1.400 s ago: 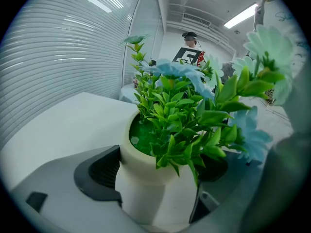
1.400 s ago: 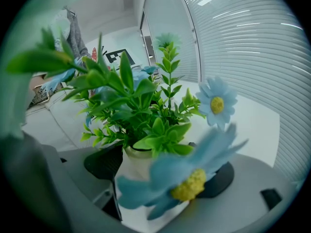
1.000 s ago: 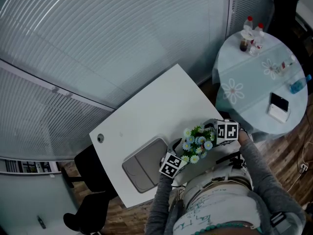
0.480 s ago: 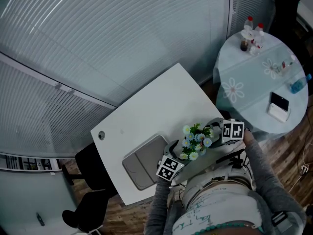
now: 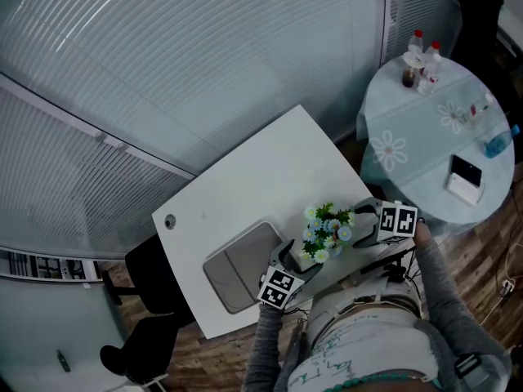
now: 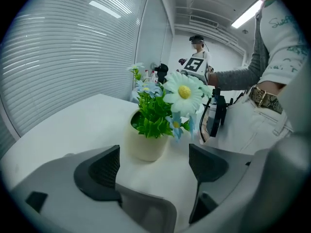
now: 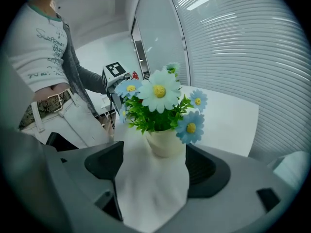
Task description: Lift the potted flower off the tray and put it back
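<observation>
Flower pot (image 6: 145,142) stood straight up on the table (image 5: 261,170) beside the tray (image 5: 233,276), blooms pointing up. My left gripper (image 6: 155,166) and right gripper (image 7: 153,166) gaped wide, holding nothing. From above, blooms hid the pot.

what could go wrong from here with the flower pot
1. The left tongs and right tongs are both open with the pot ahead of them, ungripped. A bump from one side could tip it, since the flowers spread wider than the pot.
2. It stands on the table near the person's edge, not on the tray. A shove might push it off.
</observation>
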A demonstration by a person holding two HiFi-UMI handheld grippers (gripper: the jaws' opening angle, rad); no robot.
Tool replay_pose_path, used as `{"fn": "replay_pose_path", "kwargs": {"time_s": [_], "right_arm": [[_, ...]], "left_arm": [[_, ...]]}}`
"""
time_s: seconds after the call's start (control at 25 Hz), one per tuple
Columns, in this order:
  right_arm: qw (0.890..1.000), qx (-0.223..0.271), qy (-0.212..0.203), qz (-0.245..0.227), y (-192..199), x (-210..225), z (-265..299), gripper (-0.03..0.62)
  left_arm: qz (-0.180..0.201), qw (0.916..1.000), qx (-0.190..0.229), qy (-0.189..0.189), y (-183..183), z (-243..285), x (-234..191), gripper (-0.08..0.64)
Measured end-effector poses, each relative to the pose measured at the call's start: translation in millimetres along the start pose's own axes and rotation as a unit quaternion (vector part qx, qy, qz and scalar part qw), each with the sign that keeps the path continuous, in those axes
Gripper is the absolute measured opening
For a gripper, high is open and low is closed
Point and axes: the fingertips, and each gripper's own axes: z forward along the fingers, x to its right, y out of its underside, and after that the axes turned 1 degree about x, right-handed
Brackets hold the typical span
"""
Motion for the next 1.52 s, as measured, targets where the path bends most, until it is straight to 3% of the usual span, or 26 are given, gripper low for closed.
{"fn": "replay_pose_path", "kwargs": {"time_s": [0.2, 0.48, 0.8, 0.84, 0.92, 1.08, 1.16, 1.36, 1.52], "right_arm": [[1.0, 0.006, 0.007, 0.009, 2.9, -8.9, -11.0, 0.397], [0.999, 0.033, 0.012, 0.015, -3.9, -16.1, -22.2, 0.396], [0.998, 0.057, -0.015, 0.019, -18.9, -28.7, -36.9, 0.385], [0.998, 0.062, -0.012, 0.014, -21.3, -28.8, -39.3, 0.36], [0.997, 0.079, 0.001, 0.001, -26.7, -26.7, -45.6, 0.162], [0.996, 0.083, -0.003, -0.018, -28.2, -29.6, -48.5, 0.088], [0.997, 0.076, -0.012, -0.032, -27.7, -34.4, -47.2, 0.064], [0.994, 0.083, -0.023, -0.067, -35.6, -47.4, -47.6, 0.043], [0.992, 0.083, -0.025, -0.087, -40.3, -55.7, -45.4, 0.037]], "left_arm": [[-0.041, 0.9989, 0.016, -0.012, 3.0, -5.1, 11.3, 0.443], [-0.062, 0.9966, 0.027, -0.047, 4.8, -12.9, 18.8, 0.442], [-0.108, 0.9895, 0.043, -0.086, 0.5, -23.7, 35.3, 0.44], [-0.113, 0.9884, 0.046, -0.091, 0.6, -23.3, 37.4, 0.44], [-0.122, 0.9863, 0.051, -0.099, 0.2, -21.7, 41.8, 0.44], [-0.138, 0.9809, 0.065, -0.12, -5.9, -21.6, 45.9, 0.43], [-0.142, 0.9775, 0.073, -0.138, -5.0, -22.9, 44.7, 0.376], [-0.167, 0.9666, 0.098, -0.168, -6.3, -31.6, 50.6, 0.109], [-0.153, 0.9673, 0.106, -0.172, -7.6, -34.0, 58.1, 0.028]]}}
